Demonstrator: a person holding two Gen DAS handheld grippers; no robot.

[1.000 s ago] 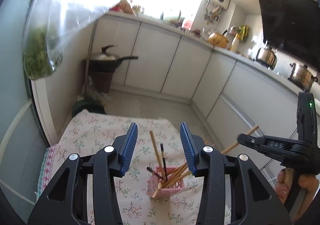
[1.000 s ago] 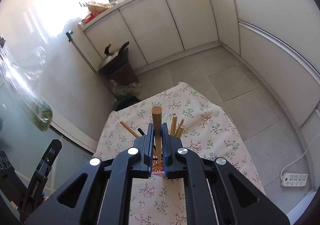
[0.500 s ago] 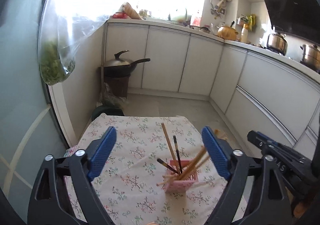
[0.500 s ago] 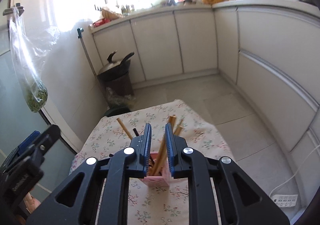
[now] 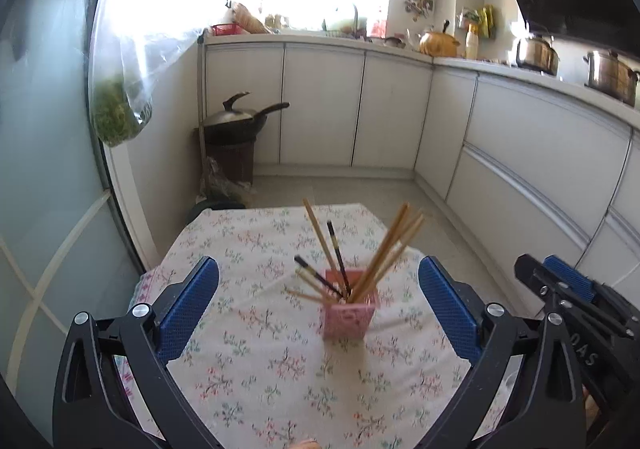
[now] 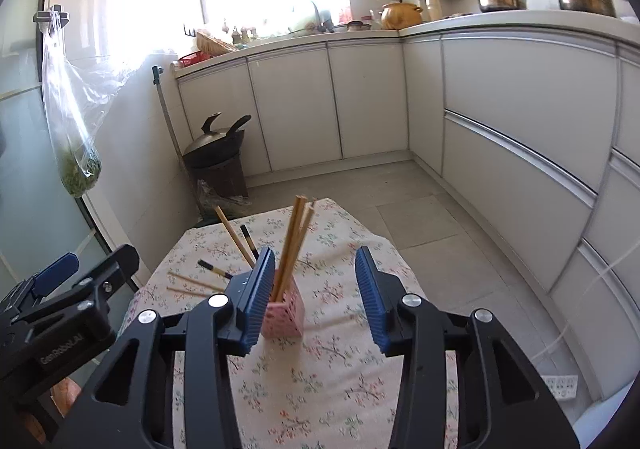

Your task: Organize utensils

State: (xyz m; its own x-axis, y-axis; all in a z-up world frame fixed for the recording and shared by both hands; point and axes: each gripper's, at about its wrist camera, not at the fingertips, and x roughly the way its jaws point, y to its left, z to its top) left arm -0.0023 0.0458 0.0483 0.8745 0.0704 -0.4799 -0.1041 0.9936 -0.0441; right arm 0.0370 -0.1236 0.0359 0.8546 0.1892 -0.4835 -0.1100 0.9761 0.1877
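Note:
A pink holder (image 5: 349,314) stands on the floral tablecloth (image 5: 256,361), with several wooden and black chopsticks (image 5: 384,249) leaning in it. It also shows in the right wrist view (image 6: 283,316), with its chopsticks (image 6: 293,237). My left gripper (image 5: 318,307) is open and empty, its jaws wide apart on either side of the holder, nearer to me. My right gripper (image 6: 316,297) is open and empty, above and just right of the holder. The right gripper also shows at the right edge of the left wrist view (image 5: 568,285).
The small table's far edge drops to a tiled floor (image 6: 424,205). A wok on a brown bin (image 5: 236,129) stands beyond it. White cabinets (image 5: 520,153) run behind and to the right. A plastic bag of greens (image 5: 120,117) hangs at the left by a glass door.
The right gripper let go of the wooden chopstick, which now stands in the holder, and opened. The left gripper opened wider. Both pulled back from the holder.

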